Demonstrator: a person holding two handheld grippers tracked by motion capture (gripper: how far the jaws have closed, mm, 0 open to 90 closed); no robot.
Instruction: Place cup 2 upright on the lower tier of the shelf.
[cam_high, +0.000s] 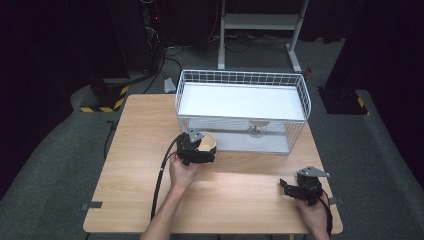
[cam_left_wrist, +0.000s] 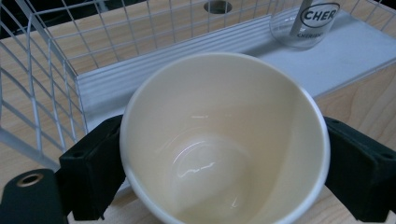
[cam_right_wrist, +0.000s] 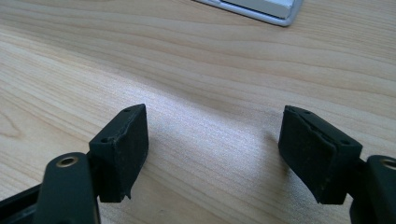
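A cream-coloured cup (cam_left_wrist: 224, 140) sits between the jaws of my left gripper (cam_left_wrist: 224, 168), which is shut on its sides; its mouth faces the camera and it is empty inside. In the high view the left gripper (cam_high: 196, 150) holds the cup (cam_high: 209, 140) just in front of the white wire basket (cam_high: 240, 80). A clear glass (cam_left_wrist: 308, 23) with dark lettering stands on the basket's lower shelf, and the same glass (cam_high: 257, 130) stands to the right of the cup. My right gripper (cam_high: 287, 187) rests open near the table's front right, with bare wood between its pads (cam_right_wrist: 121, 149).
The wire basket has a white upper shelf (cam_high: 240, 100) and a lower white tray (cam_left_wrist: 336, 60). The wooden table (cam_high: 140, 150) runs left and in front of it. A white metal stand (cam_high: 260, 25) and cables lie on the floor behind.
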